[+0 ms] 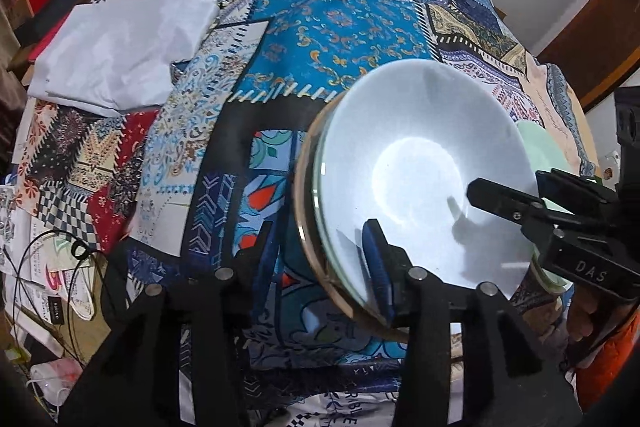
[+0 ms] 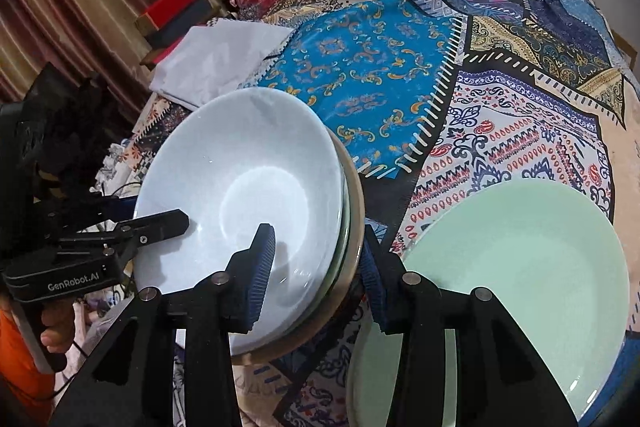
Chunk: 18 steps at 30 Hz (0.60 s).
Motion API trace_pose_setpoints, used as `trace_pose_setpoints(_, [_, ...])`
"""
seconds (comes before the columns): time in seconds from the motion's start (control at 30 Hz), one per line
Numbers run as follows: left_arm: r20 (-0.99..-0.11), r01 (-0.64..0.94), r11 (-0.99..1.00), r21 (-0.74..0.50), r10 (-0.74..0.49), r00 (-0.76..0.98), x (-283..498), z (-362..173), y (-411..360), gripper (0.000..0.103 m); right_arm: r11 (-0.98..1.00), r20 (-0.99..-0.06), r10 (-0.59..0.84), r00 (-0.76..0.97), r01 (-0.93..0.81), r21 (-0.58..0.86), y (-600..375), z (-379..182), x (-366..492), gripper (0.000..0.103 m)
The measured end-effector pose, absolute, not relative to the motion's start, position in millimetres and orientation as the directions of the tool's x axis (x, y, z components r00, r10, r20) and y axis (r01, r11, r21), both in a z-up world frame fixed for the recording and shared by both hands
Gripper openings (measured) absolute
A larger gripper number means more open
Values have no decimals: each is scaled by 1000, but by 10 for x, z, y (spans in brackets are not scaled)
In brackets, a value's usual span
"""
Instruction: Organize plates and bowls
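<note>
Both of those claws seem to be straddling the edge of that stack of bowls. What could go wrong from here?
1. The white bowl sits nested in other bowls. Each gripper, left and right, straddles one side of the rims, so uneven lifting might tilt or separate the stack.
2. The green plate lies right beside the stack, so a swing could knock it.
3. The patchwork cloth looks rumpled, so a set-down stack may rock.
</note>
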<state>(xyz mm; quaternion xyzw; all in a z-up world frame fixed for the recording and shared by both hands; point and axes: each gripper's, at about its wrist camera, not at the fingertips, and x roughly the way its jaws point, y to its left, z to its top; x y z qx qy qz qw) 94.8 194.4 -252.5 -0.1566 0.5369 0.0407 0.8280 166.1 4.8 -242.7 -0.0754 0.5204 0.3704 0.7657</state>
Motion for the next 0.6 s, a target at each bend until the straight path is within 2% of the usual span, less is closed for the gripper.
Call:
trace_pose_setpoints(0.17, [-904, -215, 949, -229, -125, 410, 1001, -2567, 1872, 33, 715, -858, 484, 173, -643, 274, 93, -2469, 1673, 38])
trace_pose_setpoints(0.3, [-905, -220, 954, -202, -96, 414, 1011, -2567, 1834, 33, 718, -857, 483, 180, -641, 271, 102, -2478, 1683, 37])
trace_pose_setpoints(0.47, [-909, -236, 955, -180, -70, 411, 1016, -2529, 1802, 33, 731, -854, 488, 179, -618, 288, 63, -2467, 1729, 29])
trace_pose_setpoints(0.6, [-912, -247, 955, -165, -52, 407, 1036, -2499, 1782, 33, 738, -855, 482, 190, -614, 280, 70, -2458, 1710, 29])
